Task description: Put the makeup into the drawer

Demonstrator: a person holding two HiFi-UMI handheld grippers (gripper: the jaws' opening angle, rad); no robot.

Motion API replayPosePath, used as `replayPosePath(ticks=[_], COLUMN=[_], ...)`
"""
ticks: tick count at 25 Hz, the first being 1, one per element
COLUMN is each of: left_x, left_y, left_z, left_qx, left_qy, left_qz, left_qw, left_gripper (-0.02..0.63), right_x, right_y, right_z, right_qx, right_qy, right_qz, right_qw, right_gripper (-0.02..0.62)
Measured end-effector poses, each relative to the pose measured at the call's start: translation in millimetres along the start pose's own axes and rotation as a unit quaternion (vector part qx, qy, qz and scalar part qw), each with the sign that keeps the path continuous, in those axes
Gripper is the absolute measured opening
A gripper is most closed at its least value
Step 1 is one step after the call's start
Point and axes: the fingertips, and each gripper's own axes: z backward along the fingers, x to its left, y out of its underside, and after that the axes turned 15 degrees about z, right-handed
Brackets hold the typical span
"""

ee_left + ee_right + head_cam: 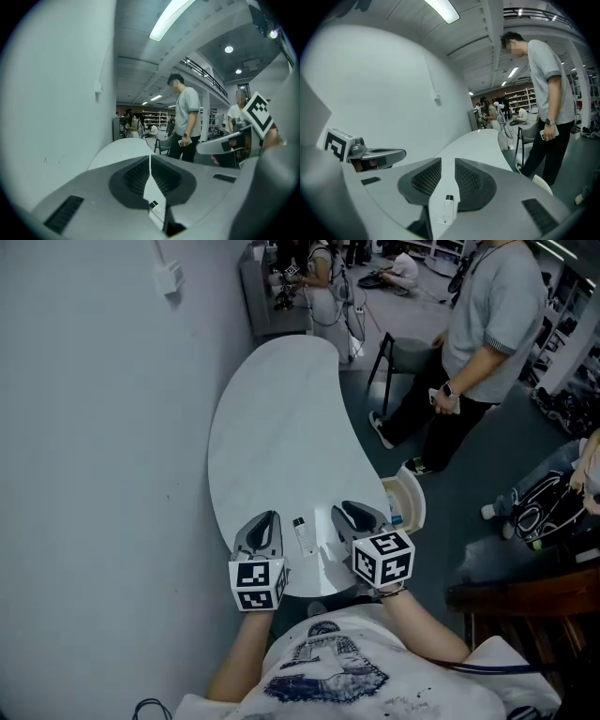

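The makeup, a slim white tube with a dark cap on its far end, lies flat on the white bench near the front edge, between the two grippers and touching neither. The left gripper hovers just to its left with its jaws clenched together on nothing. The right gripper hovers just to its right with a narrow gap between its jaws, also empty; in both gripper views the tube shows only on the bench below. The drawer appears to stand pulled out at the bench's right edge, just beyond the right gripper. The tube looks light and probably has a soft, smooth plastic body, so it could roll or squirt sideways under a hard pinch. The safest hold is likely across the middle of the body with moderate pressure, away from the cap. Fine lines of print run along the tube, but they are too small to read and no brand can be made out.
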Motion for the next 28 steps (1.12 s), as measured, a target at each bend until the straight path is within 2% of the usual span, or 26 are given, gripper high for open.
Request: replayPosePath(ticks=[10,16,28], left_x=[9,10,30], left_y=[-1,3,15], left_z=[6,4,12], left_qx=[-0.001,0.0,0.007], left_qy=[-0.002,0.009,-0.009], left_qz=[-0.001,0.016,0.026], left_qw=[1.0,0.9998,0.9996], left_gripper=[0.046,0.046,0.046], right_x=[13,16,34], right_y=[-2,3,17], right_z=[-8,-12,-26], right_qx=[0.002,0.01,0.038], right_qy=[-0.011,-0.016,-0.032], right_qz=[0.002,0.005,0.014], right_qw=[1.0,1.0,0.999], right_gripper=[0.101,0.101,0.101])
